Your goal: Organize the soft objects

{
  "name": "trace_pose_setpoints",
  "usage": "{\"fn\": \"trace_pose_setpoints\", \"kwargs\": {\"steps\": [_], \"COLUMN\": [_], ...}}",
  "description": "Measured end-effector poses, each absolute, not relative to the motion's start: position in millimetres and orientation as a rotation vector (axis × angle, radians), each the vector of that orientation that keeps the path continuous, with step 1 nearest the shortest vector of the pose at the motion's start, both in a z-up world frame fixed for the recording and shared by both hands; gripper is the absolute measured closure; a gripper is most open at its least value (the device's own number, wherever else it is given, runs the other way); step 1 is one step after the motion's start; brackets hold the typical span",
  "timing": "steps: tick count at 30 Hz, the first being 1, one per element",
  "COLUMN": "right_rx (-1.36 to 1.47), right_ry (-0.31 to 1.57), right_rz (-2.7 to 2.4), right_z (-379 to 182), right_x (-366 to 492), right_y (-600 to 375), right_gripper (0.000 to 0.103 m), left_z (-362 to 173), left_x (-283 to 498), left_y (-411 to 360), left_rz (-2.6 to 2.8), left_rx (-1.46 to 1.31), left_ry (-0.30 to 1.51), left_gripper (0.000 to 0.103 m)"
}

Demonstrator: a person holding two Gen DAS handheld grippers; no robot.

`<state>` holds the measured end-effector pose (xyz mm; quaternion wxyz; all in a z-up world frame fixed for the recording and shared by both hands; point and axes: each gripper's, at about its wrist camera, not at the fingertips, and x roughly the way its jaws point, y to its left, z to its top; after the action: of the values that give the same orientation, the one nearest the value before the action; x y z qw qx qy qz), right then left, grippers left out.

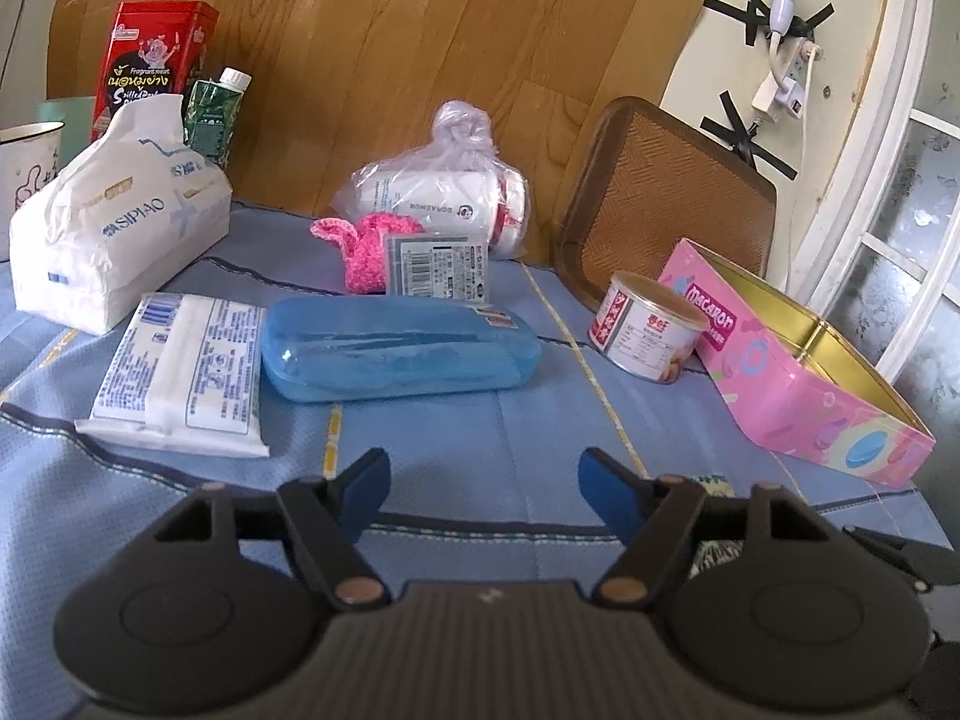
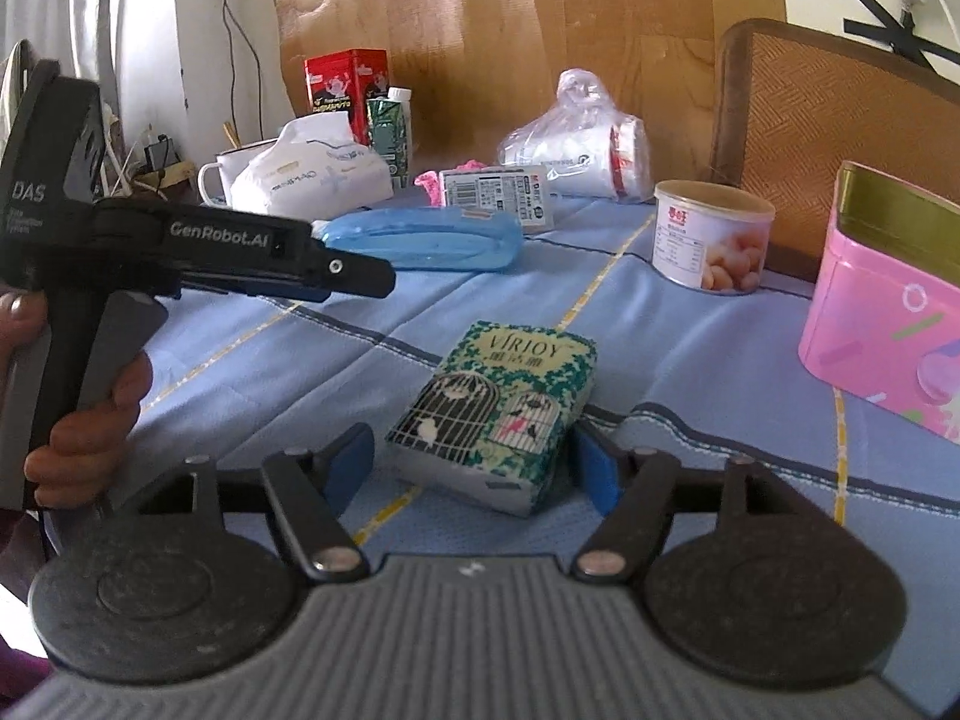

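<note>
R tongs (image 2: 471,468) lining up on tissue pack (image 2: 501,414)
Pack lies lower centre on desk (image 2: 690,372), between wide-spread R tongs, not gripped; L tongs (image 1: 483,489) wide, empty. Next: squeeze, prob. lift to pink tin (image 2: 888,324).

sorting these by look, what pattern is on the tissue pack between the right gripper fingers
Green leafy print with birdcages and birds on the tissue pack, best seen in the right wrist view.

A flat white plastic-wrapped tissue pack (image 1: 180,375) is lying just left of the translucent blue plastic case (image 1: 399,354); behind that, a fuzzy pink knit item (image 1: 366,246) is sitting before a knotted clear plastic bag (image 1: 447,192). A round tin can (image 1: 648,327) is standing right, touching the open pink macaron tin box (image 1: 798,372).
</note>
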<state>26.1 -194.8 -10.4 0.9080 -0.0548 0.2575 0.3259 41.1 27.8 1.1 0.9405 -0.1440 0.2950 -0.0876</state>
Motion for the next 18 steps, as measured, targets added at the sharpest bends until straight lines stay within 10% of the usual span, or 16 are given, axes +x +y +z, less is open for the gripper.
{"fn": "trace_pose_setpoints", "kwargs": {"steps": [18], "right_rx": [-0.119], "right_ry": [0.528], "right_rz": [0.676], "right_z": [-11.7], "right_x": [24.6], "right_y": [-194.7], "right_gripper": [0.025], "left_z": [0.3], "left_x": [43.6], "left_y": [30.3], "left_rz": [-0.204], "left_rx": [-0.309], "left_ry": [0.614], "left_gripper": [0.032]}}
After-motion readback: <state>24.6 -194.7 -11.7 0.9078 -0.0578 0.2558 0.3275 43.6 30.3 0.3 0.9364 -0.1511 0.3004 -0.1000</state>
